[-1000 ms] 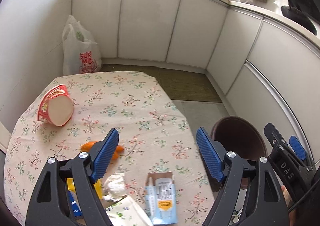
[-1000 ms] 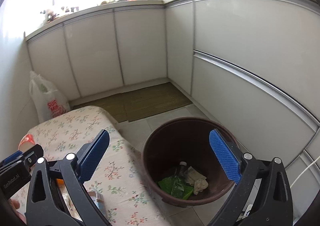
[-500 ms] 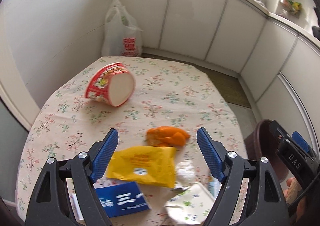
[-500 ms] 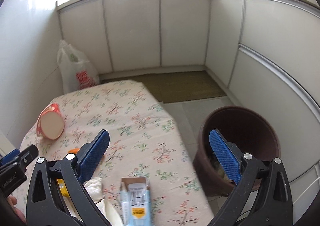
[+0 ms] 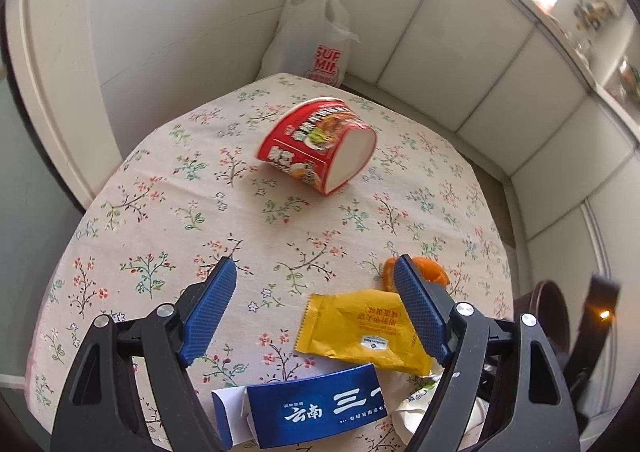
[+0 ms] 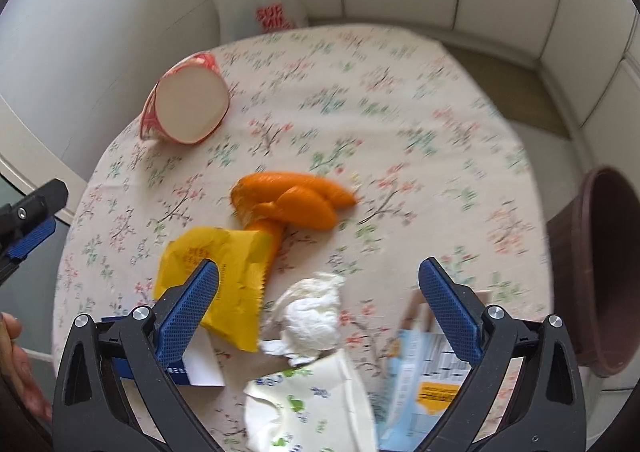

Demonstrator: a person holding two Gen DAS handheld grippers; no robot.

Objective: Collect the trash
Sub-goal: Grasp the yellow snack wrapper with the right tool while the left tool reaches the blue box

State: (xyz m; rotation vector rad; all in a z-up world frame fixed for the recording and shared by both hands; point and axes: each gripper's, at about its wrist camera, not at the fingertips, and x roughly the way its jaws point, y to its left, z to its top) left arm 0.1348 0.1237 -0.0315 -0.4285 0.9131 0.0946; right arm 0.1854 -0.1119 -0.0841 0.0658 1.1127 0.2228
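Hovering above the table (image 5: 168,180), the left gripper (image 5: 314,306) has its jaws spread wide and nothing between them. The right gripper (image 6: 318,304) hangs over the same table with its jaws also wide apart and empty; the tissue (image 6: 314,316) lies below the gap between its fingers.

The trash lies on the flowered cloth. A red cup (image 5: 318,144) rests on its side, well apart from the other pieces, its open mouth turned toward the right gripper. An orange peel (image 6: 292,204) lies near the middle, and it touches the corner of a yellow packet (image 6: 228,272). Just beside the packet are the crumpled tissue, a blue box (image 5: 316,410), a white wrapper (image 6: 316,408) with green print, and a light blue carton (image 6: 424,384).

A brown bin (image 6: 600,276) stands on the floor, at the right of the table. A white bag (image 5: 316,40) stands behind the table, against the wall.
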